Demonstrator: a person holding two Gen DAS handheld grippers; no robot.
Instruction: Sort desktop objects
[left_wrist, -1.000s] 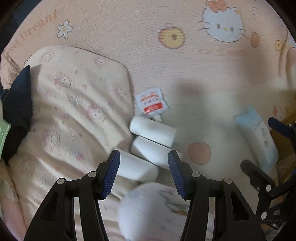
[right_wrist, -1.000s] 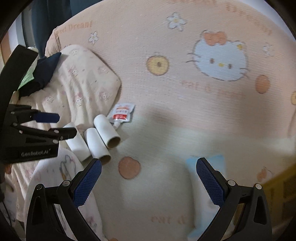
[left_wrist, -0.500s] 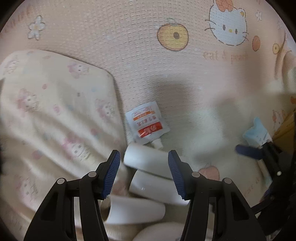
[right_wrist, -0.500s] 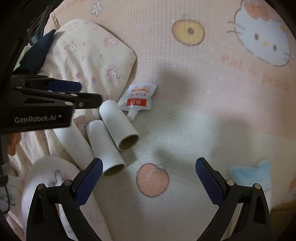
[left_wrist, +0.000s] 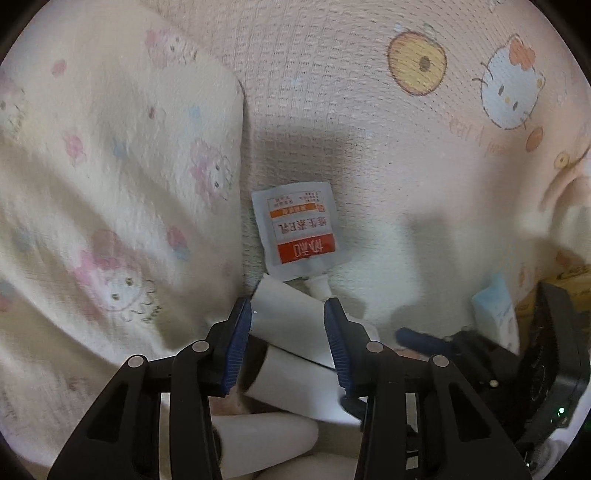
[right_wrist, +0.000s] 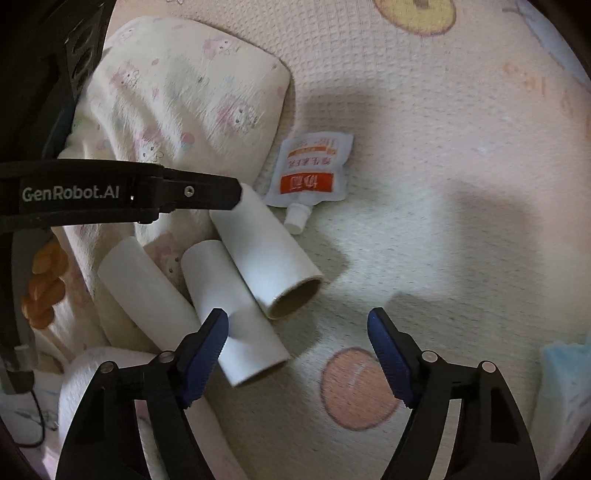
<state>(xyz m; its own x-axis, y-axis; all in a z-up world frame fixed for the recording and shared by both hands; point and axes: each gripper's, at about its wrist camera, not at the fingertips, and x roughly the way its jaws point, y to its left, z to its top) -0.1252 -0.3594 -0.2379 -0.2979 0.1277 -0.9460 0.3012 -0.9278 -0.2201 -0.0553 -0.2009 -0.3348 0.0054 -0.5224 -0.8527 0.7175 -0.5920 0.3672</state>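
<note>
On the cartoon-print blanket, three white cardboard tubes lie side by side just beside the pale pillow, and I have both tongs down among them. Starting at the left, the outermost tube rests half on the pillow's edge, untouched; the middle tube lies against it, its near end just beside the left finger of my right tongs. Those tongs stand wide open and hold nothing, pointed at bare blanket to the right of the middle tube. The far-right tube sits between the blue pads of my left tongs, which are partly open around it; whether the pads already press the cardboard I cannot tell. Beyond its far end lies a small white-and-red spout pouch, its cap touching or nearly touching the tube. These tubes look hollow, light and fairly stiff, but likely to crush or roll under a hard squeeze, so I judge the best hold is across the middle of the barrel with gentle pressure. At the far right edge, a pale blue packet lies well apart from the tubes.
</note>
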